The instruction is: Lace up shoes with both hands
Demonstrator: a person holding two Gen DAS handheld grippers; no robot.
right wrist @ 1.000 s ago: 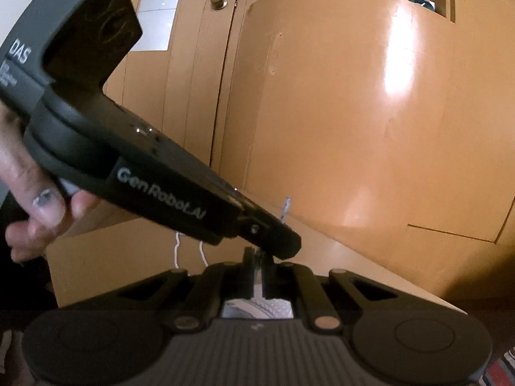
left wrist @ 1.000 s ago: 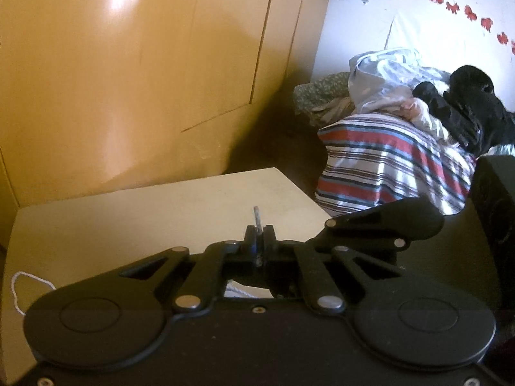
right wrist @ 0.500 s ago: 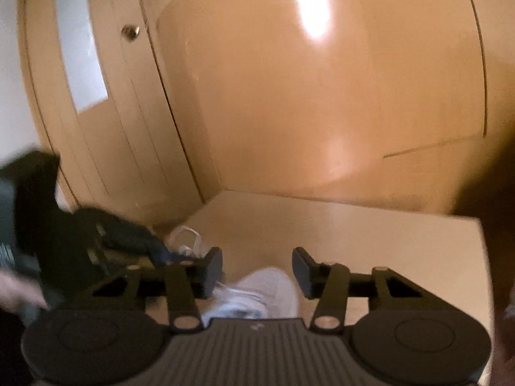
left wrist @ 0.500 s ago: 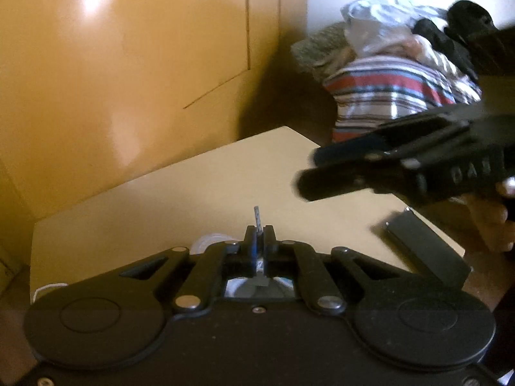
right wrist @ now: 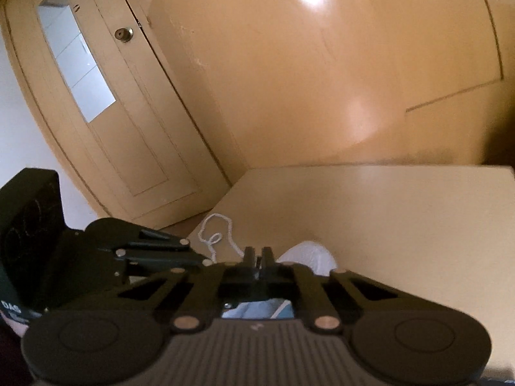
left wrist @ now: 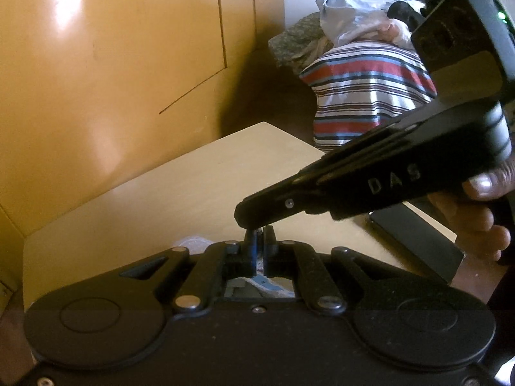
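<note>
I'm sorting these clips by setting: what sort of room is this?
Probably a bedroom at home: a heap of clothes on striped bedding, a wooden door with a round knob, and a small pale table.

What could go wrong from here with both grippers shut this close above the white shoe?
1. The right gripper sits right over the left gripper fingers; they could knock together and lose the lace tip, which is hidden here.
2. The loose white shoelace loops at the pale wooden table edge; it could slip off or snag.
3. The white shoe is mostly hidden, so threading would be blind.
</note>
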